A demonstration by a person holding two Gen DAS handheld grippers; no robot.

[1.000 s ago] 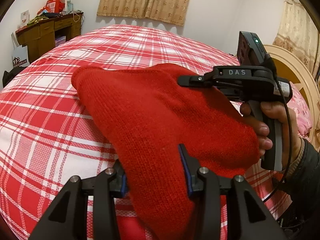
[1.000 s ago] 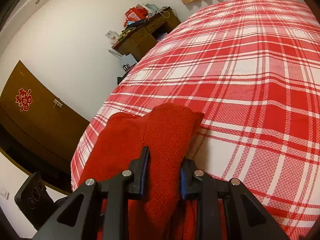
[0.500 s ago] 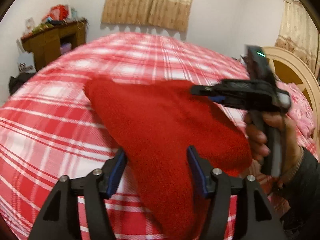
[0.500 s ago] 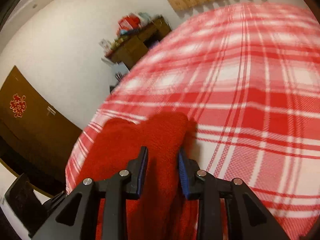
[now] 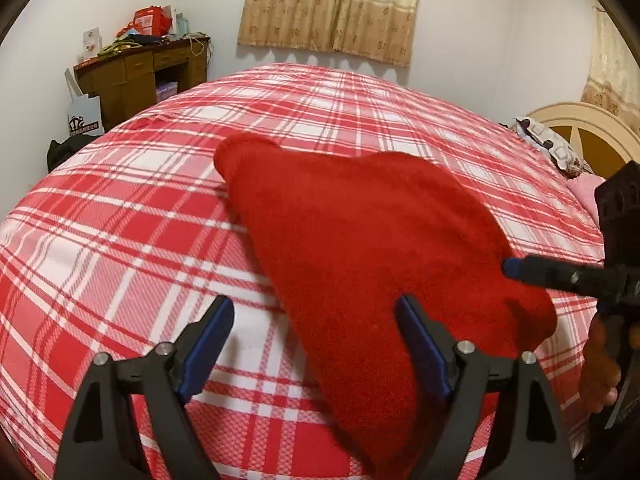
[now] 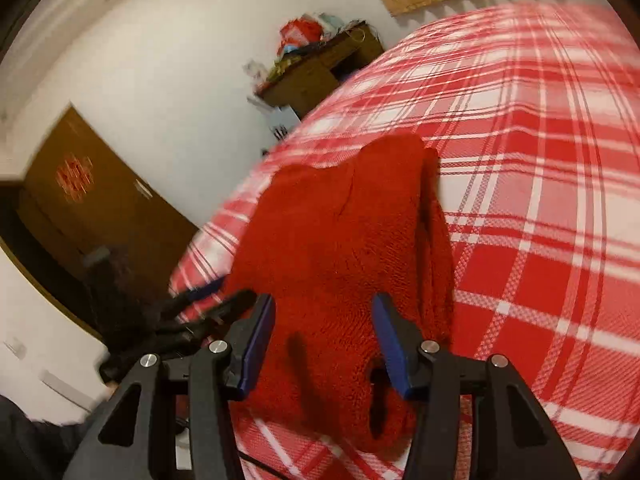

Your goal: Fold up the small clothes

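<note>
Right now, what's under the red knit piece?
The red knit garment lies on the red plaid bedspread; plaid shows all around it. Whatever is beneath it, or between its folded layers, is covered.

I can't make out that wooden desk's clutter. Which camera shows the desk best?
The left wrist view: the wooden desk stands sharp by the wall, drawers and piled items visible. In the right wrist view the desk is smaller, tilted and blurred, so its clutter cannot be made out.
</note>
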